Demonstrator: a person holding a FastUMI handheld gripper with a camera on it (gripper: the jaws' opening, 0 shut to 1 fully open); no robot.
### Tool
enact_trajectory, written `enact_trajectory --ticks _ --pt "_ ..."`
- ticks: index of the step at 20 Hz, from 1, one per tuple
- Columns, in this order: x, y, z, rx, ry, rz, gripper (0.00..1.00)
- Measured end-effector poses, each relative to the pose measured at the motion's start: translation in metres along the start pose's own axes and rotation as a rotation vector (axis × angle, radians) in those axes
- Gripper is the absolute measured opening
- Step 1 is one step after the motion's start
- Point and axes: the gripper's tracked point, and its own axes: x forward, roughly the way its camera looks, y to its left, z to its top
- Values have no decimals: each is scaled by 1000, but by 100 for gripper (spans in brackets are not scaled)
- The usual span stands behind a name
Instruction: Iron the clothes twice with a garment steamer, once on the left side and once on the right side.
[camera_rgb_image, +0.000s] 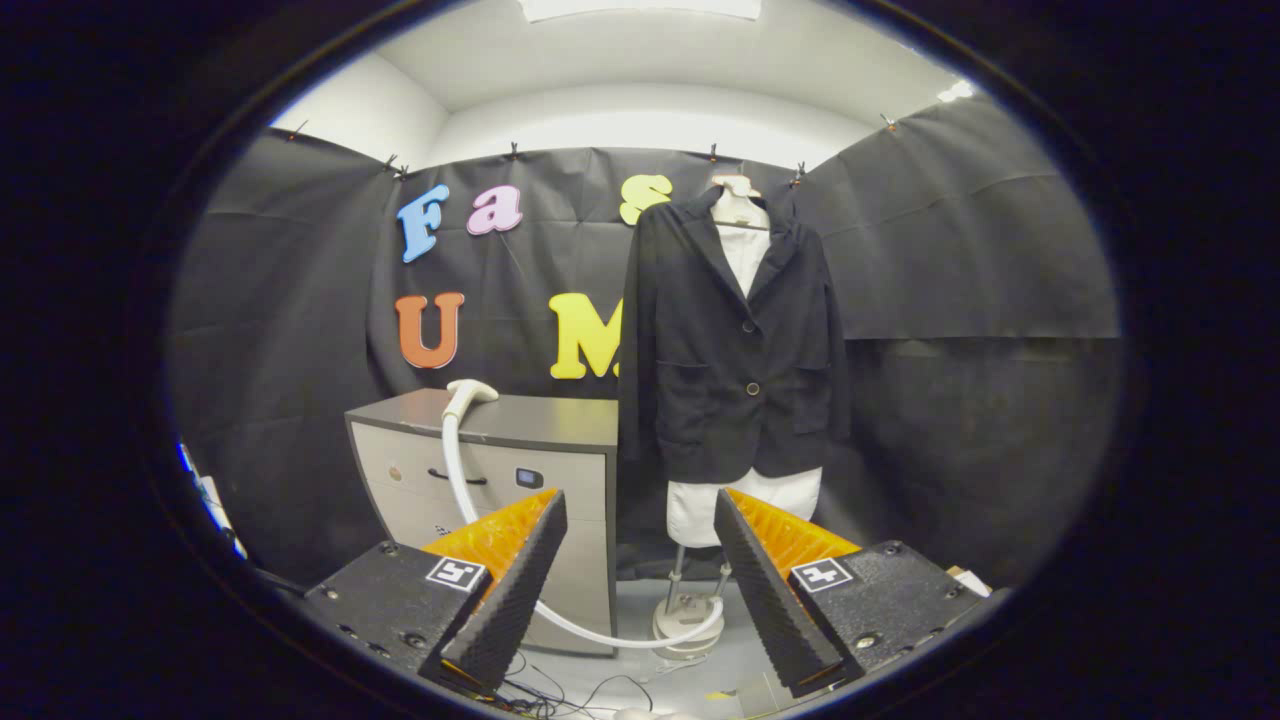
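Gripper view shows the tongs (632, 590) apart and empty, the steamer head (470, 393) resting on the far-left cabinet (520, 425) and the black jacket (735, 340) hanging beyond to the right, so neither pass looks begun.

Jacket (735, 350): dark blazer, buttoned at the waist, hanging upright on a white mannequin torso, right of centre in the frame; lapels open over the white chest, two front pockets visible.
Mannequin (742, 505): white form showing below the jacket hem, standing on a thin metal pole with a round base on the floor, lower centre.
Steamer head (468, 393): white nozzle resting on top of a grey cabinet, left of centre.
Steamer hose (458, 470): white, curving down the cabinet front to the floor, ending near the mannequin base.
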Motion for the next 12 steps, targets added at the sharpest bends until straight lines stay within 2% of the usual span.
enact_trajectory --ticks 6,12 --pt "24 22 24 21 3 34 96" --pt "78 65 64 9 7 143 96"
